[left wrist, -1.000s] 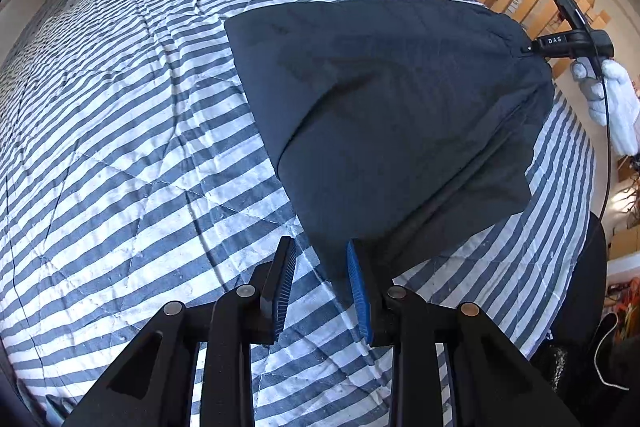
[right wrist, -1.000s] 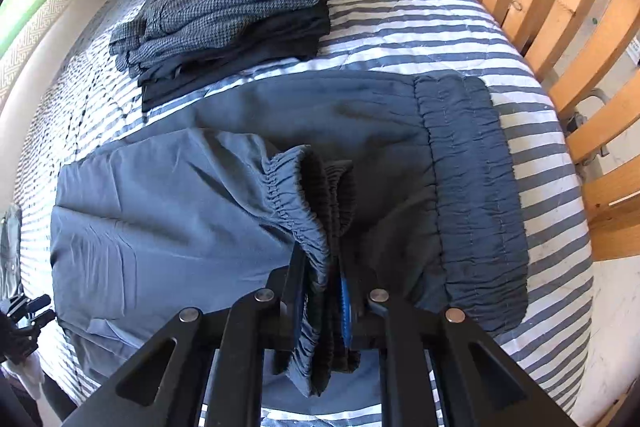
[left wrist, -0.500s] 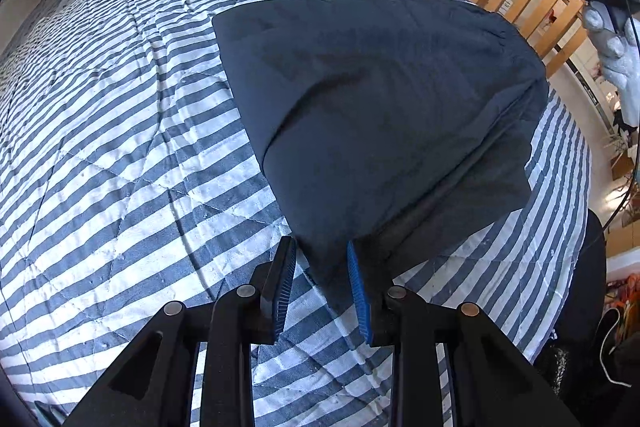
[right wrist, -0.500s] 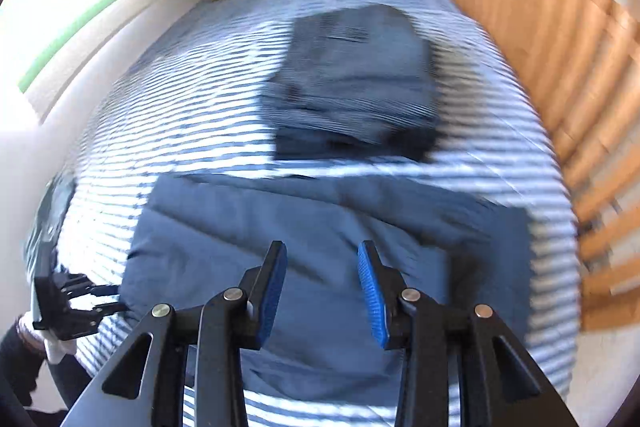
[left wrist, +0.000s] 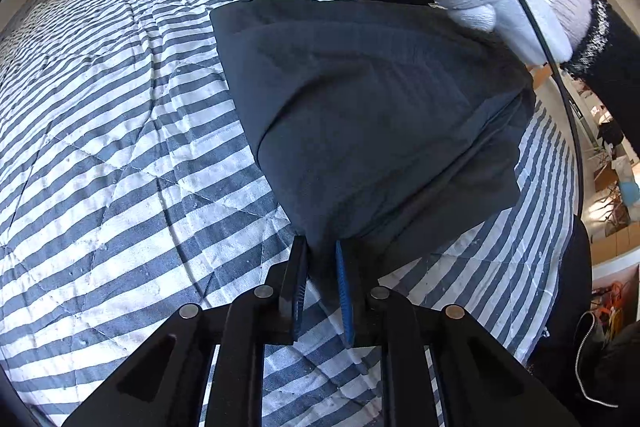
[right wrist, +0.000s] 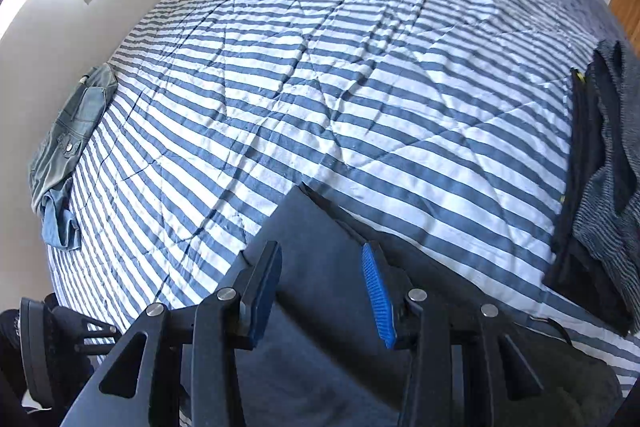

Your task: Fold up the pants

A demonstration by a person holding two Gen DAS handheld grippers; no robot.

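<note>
Left gripper [left wrist: 320, 267]: jaws have just closed, pinching the pants [left wrist: 372, 115] corner.
Right gripper [right wrist: 322, 291]: has released the waistband, jaws apart, empty, swung across.
Meaning: fold laid; next fold likely starting.

Bright daylight, both views sharp; fisheye bends the striped quilt [right wrist: 360, 99] toward dark vignetted corners. Dark pants [left wrist: 372, 115] lose detail; mild glare at 3 o'clock, left view.

My right gripper [right wrist: 322, 291] hangs over the near corner of the folded dark pants [right wrist: 320, 227], jaws apart, having just been opening, nothing between the pads. Striped quilt [right wrist: 320, 87] beyond. Denim garment [right wrist: 64, 151] at left edge. Stack of folded clothes [right wrist: 604, 179] at right.
</note>
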